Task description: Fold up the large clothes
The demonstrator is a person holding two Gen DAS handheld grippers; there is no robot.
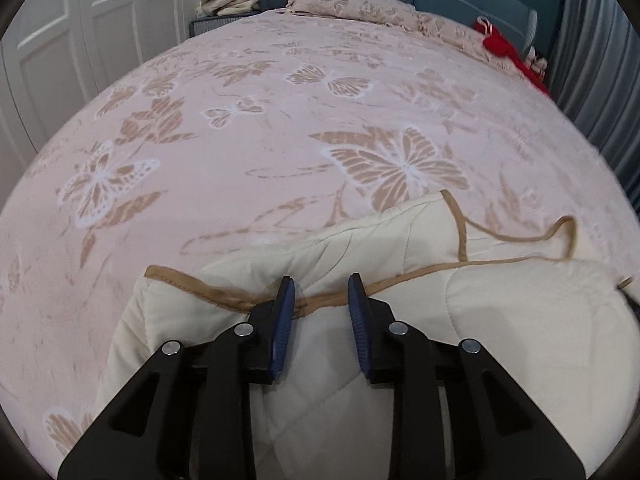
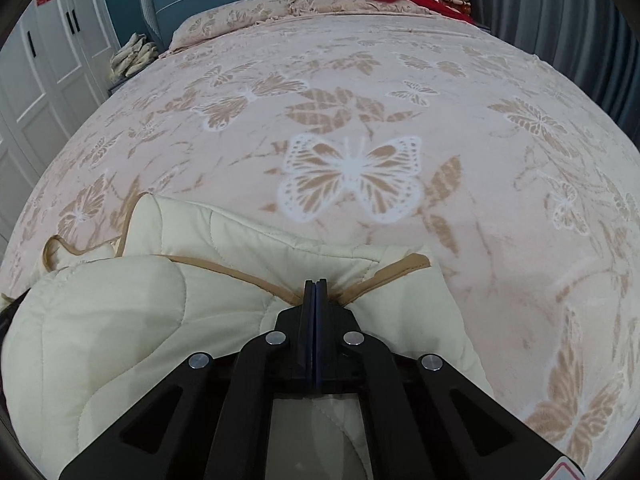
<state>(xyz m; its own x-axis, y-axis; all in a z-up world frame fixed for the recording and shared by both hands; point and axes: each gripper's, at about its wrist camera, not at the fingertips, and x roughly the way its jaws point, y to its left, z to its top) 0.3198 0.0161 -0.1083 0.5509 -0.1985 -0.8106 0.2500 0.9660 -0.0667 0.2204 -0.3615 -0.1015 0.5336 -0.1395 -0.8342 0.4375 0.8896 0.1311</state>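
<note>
A cream quilted garment (image 1: 500, 312) with tan binding lies bunched at the near edge of the bed; it also shows in the right wrist view (image 2: 120, 320). My left gripper (image 1: 321, 286) is open, its blue pads on either side of the tan-trimmed edge (image 1: 224, 298), fabric lying between the jaws. My right gripper (image 2: 315, 286) is shut on the garment's tan-trimmed edge (image 2: 400, 266) near its right corner.
A pink bedspread (image 2: 360, 120) with butterfly print covers the bed. Pillows (image 1: 352, 4) lie by the blue headboard. A red cloth (image 1: 508, 50) sits at the far right corner. Folded cream cloths (image 1: 230, 0) rest on a nightstand. White wardrobe doors (image 1: 60, 40) stand at left, grey curtains (image 1: 600, 60) at right.
</note>
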